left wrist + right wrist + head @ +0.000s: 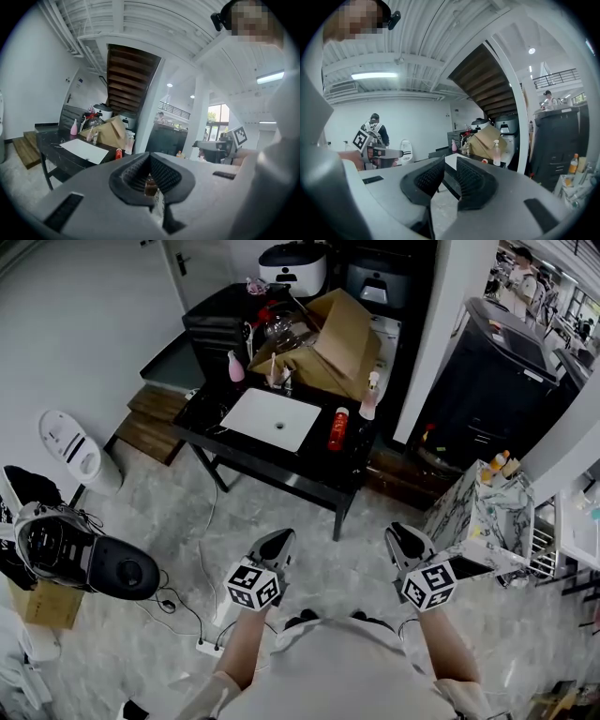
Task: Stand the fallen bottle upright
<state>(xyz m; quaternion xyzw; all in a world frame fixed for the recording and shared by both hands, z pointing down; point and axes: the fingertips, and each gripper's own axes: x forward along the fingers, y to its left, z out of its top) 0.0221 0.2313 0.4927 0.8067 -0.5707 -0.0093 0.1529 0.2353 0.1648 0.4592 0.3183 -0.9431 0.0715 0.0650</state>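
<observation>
A red bottle (337, 429) with a white cap lies on its side on the black table (309, 474), right of the white basin (272, 418). It also shows small in the left gripper view (119, 153) and the right gripper view (485, 161). Both grippers hang well short of the table, over the marble floor. My left gripper (278, 542) (150, 157) has its pads together with nothing held. My right gripper (405, 538) (450, 164) stands a little open, a narrow gap between its pads and nothing in it.
On the table stand a clear spray bottle (369, 397), a pink bottle (235, 367) and a cardboard box (323, 348). A marble-patterned cabinet (478, 512) is at the right, a black machine (94, 559) on the floor at the left, and a power strip with cables (208, 647) near my feet.
</observation>
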